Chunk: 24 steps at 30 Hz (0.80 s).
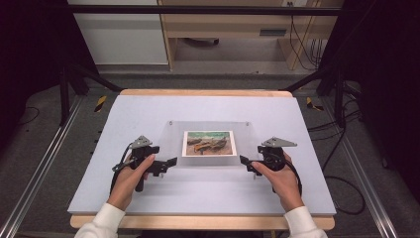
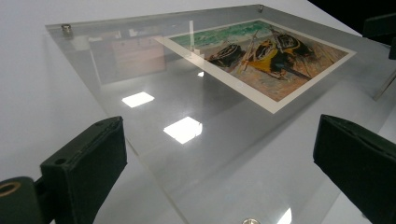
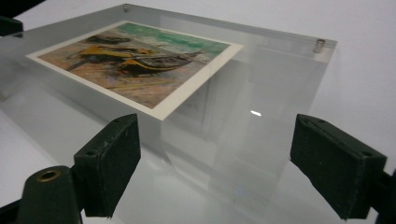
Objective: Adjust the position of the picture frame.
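Both forearms come in from the near edge of the pale table [image 1: 148, 198], sleeves white, each hand wrapped around a gripper and angled inward toward the middle. The left hand [image 1: 132, 174] holds the left gripper [image 1: 171, 162] low over the table, its jaws pointing right at the near left corner of a clear acrylic frame [image 1: 173, 144] that lies flat at the table's centre. The right hand [image 1: 277, 173] mirrors it, the right gripper [image 1: 242, 161] pointing left at the frame's near right corner. Sandwiched in the frame is a picture of boats on a beach [image 1: 209, 143], set a little right of its middle. In the left gripper view the jaws stand wide apart, the frame's edge lying between them without either pad touching it; small metal studs [image 2: 67, 29] mark its corners. In the right gripper view the jaws likewise gape, holding nothing, the frame ahead between them.
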### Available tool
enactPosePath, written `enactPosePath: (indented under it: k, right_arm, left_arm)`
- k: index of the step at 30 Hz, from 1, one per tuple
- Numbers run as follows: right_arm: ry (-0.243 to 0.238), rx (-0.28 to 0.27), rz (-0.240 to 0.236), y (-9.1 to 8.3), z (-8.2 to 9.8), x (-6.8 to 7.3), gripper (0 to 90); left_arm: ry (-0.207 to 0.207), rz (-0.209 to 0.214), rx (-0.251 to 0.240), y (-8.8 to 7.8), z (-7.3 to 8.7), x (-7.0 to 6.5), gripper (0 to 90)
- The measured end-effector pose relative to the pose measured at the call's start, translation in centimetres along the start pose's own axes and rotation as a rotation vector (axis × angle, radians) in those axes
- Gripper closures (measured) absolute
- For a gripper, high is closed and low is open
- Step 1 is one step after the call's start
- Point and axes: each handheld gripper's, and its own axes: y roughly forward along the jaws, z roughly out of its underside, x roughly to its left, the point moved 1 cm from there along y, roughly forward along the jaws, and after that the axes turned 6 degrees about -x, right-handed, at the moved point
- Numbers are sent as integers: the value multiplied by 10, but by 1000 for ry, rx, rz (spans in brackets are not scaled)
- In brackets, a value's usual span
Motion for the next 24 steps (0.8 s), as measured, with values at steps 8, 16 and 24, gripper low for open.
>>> enactPosePath:
  k: [8,16,24]
  right_arm:
    - [57,-1,6,1,3,-8,157]
    - [115,15,0,4,3,-10,138]
    - [130,27,-23,7,2,-7,120]
  left_arm:
    - [-14,7,-2,2,1,3,15]
    - [-34,13,-3,3,2,5,13]
    - [-40,19,-4,3,2,5,10]
